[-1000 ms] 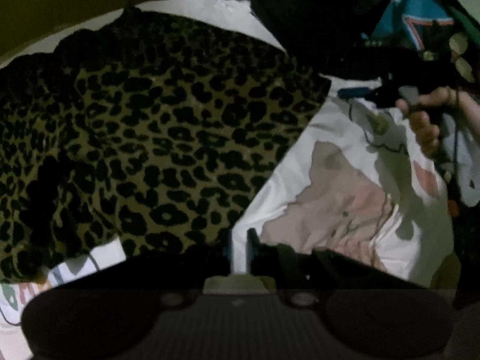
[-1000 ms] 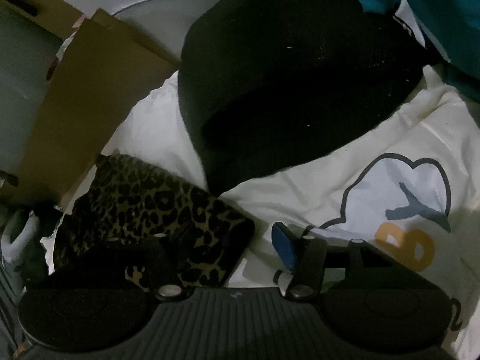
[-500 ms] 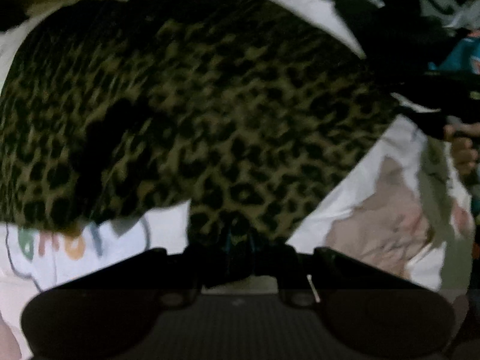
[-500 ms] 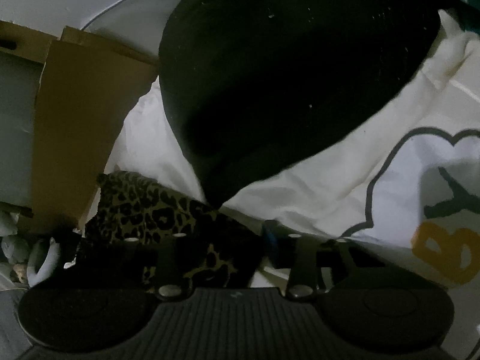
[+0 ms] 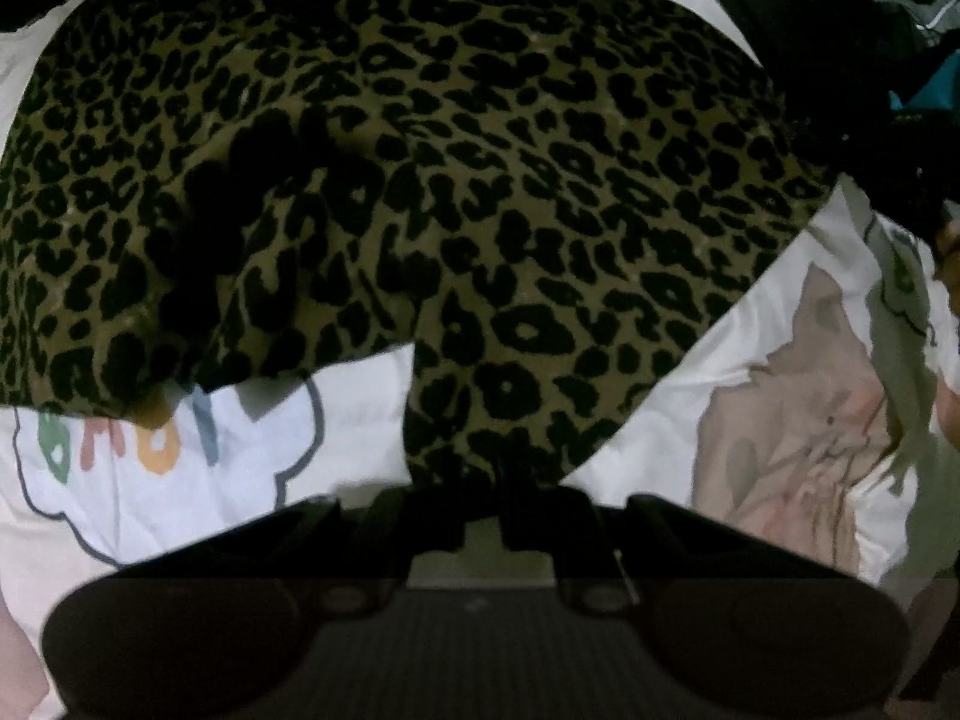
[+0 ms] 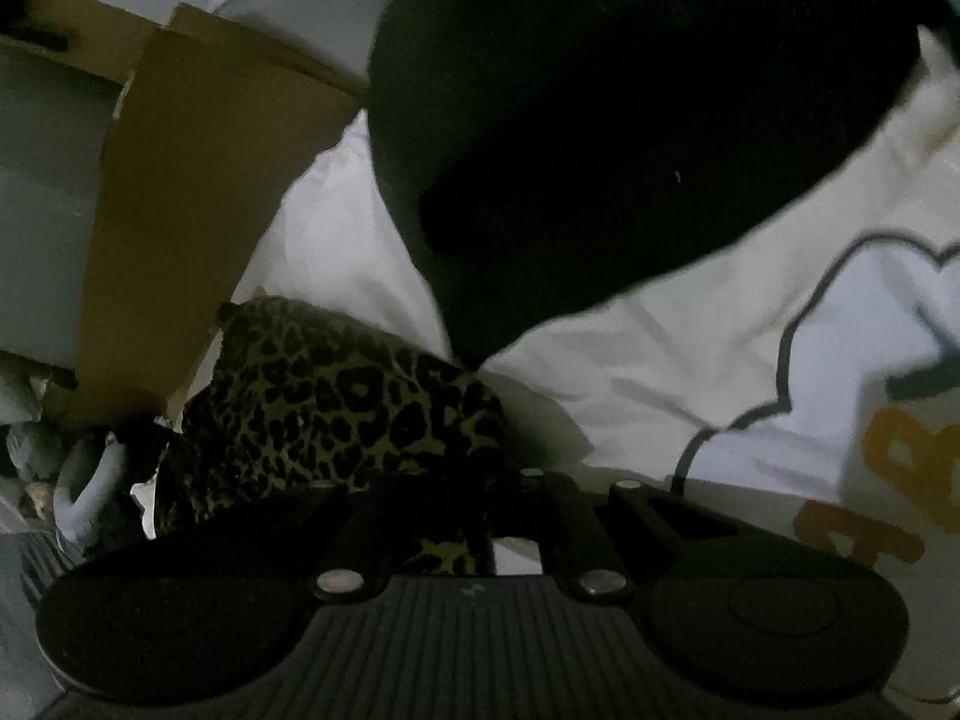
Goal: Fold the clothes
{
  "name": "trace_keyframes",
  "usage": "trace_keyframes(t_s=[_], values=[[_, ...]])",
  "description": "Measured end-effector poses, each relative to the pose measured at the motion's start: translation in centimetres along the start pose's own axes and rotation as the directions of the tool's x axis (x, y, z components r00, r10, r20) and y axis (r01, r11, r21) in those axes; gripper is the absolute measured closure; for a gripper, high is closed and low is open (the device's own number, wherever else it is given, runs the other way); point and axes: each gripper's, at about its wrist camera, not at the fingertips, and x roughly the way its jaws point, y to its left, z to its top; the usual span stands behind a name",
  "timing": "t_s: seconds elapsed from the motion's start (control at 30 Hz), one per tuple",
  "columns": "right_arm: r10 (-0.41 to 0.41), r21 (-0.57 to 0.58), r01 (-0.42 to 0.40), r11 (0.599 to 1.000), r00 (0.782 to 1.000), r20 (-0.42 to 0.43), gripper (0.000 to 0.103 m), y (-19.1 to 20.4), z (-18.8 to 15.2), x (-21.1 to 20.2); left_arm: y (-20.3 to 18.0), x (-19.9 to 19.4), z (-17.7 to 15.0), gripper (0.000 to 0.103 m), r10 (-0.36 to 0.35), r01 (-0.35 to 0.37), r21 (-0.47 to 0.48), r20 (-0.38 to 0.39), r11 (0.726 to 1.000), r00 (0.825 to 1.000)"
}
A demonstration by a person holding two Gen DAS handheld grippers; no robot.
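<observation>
A leopard-print garment (image 5: 456, 180) lies spread over a white printed bedsheet (image 5: 180, 480) and fills most of the left wrist view. My left gripper (image 5: 483, 486) is shut on the garment's near edge, which bunches between the jaws. In the right wrist view the same leopard garment (image 6: 336, 408) shows as a bunched corner at lower left. My right gripper (image 6: 498, 498) is shut on that corner, with print fabric visible between the jaws.
A large black garment (image 6: 630, 120) lies on the sheet (image 6: 660, 390) just beyond the right gripper. A cardboard box (image 6: 198, 228) stands at the left. A pile of dark and teal clothes (image 5: 870, 60) sits at the upper right of the left wrist view.
The right gripper's jaws were apart and have closed on the leopard corner. The left gripper has taken hold of the garment's near edge and moved left along it.
</observation>
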Motion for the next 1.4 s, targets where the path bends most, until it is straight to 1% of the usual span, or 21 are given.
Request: trace_keyframes(t_s=[0.2, 0.43, 0.53, 0.63, 0.7, 0.73, 0.77, 0.8, 0.87, 0.93, 1.0, 1.07, 1.1, 1.17, 1.2, 1.23, 1.3, 1.33, 1.4], values=[[-0.012, -0.075, 0.016, 0.997, 0.998, 0.055, 0.101, 1.2, 0.1, -1.9, -0.7, 0.1, 0.1, 0.091, -0.001, 0.001, 0.035, 0.000, 0.999, 1.000], [-0.011, -0.072, 0.018, 0.997, 0.995, 0.101, 0.101, 1.7, 1.0, -2.7, -1.3, -0.8, 0.8, 0.091, -0.044, 0.044, 0.028, 0.015, 0.999, 0.999], [-0.035, -0.096, 0.047, 0.994, 0.993, 0.115, 0.101, 2.2, 1.5, -2.9, -1.5, -1.4, 1.4, 0.091, -0.062, 0.062, 0.014, 0.016, 0.998, 0.998], [-0.077, -0.113, 0.088, 0.990, 0.993, 0.094, 0.100, 2.1, 1.7, -2.1, -1.6, -2.1, 1.9, 0.091, -0.080, 0.080, 0.000, 0.017, 0.997, 0.997], [-0.103, -0.115, 0.109, 0.987, 0.993, 0.060, 0.098, 1.9, 1.7, -1.5, -1.5, -2.6, 2.3, 0.088, -0.091, 0.091, -0.007, 0.019, 0.996, 0.996], [-0.114, -0.119, 0.120, 0.986, 0.992, 0.054, 0.091, 1.8, 1.8, -1.4, -1.0, -3.3, 2.6, 0.084, -0.095, 0.095, -0.003, 0.024, 0.996, 0.995], [-0.124, -0.123, 0.130, 0.984, 0.991, 0.055, 0.088, 1.9, 1.8, -1.5, -1.1, -3.9, 3.2, 0.078, -0.102, 0.102, 0.004, 0.031, 0.995, 0.994], [-0.126, -0.126, 0.133, 0.983, 0.990, 0.056, 0.084, 2.1, 1.8, -1.8, -1.3, -4.7, 4.0, 0.074, -0.106, 0.106, 0.013, 0.041, 0.994, 0.993], [-0.122, -0.118, 0.127, 0.985, 0.991, 0.053, 0.075, 2.4, 1.9, -2.5, -1.7, -6.1, 5.4, 0.061, -0.113, 0.112, 0.030, 0.060, 0.993, 0.992], [-0.121, -0.127, 0.126, 0.984, 0.992, 0.043, 0.075, 2.9, 2.1, -3.2, -1.7, -7.5, 6.6, 0.056, -0.106, 0.103, 0.033, 0.079, 0.994, 0.991], [-0.128, -0.150, 0.131, 0.980, 0.991, 0.032, 0.075, 3.6, 2.2, -3.8, -1.1, -8.8, 7.9, 0.054, -0.103, 0.102, 0.021, 0.087, 0.995, 0.991], [-0.134, -0.156, 0.136, 0.978, 0.991, 0.025, 0.075, 4.1, 2.5, -4.6, -0.5, -10.4, 9.0, 0.051, -0.088, 0.086, 0.020, 0.085, 0.996, 0.992], [-0.137, -0.155, 0.139, 0.978, 0.990, 0.024, 0.075, 4.4, 2.7, -5.0, -0.3, -11.2, 9.6, 0.049, -0.076, 0.075, 0.028, 0.075, 0.997, 0.994], [-0.144, -0.156, 0.146, 0.977, 0.989, 0.024, 0.074, 5.0, 3.0, -5.9, -0.4, -12.3, 11.0, 0.049, -0.044, 0.042, 0.080, 0.017, 0.996, 0.999], [-0.147, -0.158, 0.149, 0.976, 0.989, 0.024, 0.074, 5.4, 3.2, -6.5, -0.2, -13.1, 11.4, 0.049, -0.026, 0.025, 0.096, 0.008, 0.995, 1.000], [-0.151, -0.160, 0.153, 0.975, 0.988, 0.024, 0.072, 5.8, 3.4, -7.0, 0.0, -14.0, 11.9, 0.049, -0.011, 0.011, 0.108, 0.004, 0.994, 1.000], [-0.159, -0.166, 0.161, 0.973, 0.987, 0.024, 0.063, 6.8, 3.7, -8.2, 0.7, -15.8, 12.8, 0.049, -0.002, 0.000, 0.104, 0.018, 0.995, 1.000], [-0.163, -0.169, 0.165, 0.972, 0.986, 0.024, 0.061, 7.3, 3.9, -8.7, 1.2, -16.8, 13.2, 0.049, 0.004, -0.007, 0.100, 0.029, 0.995, 1.000], [-0.175, -0.180, 0.177, 0.968, 0.984, 0.029, 0.061, 8.4, 4.1, -9.9, 2.0, -19.0, 14.1, 0.049, 0.029, -0.034, 0.101, 0.055, 0.994, 0.998]])
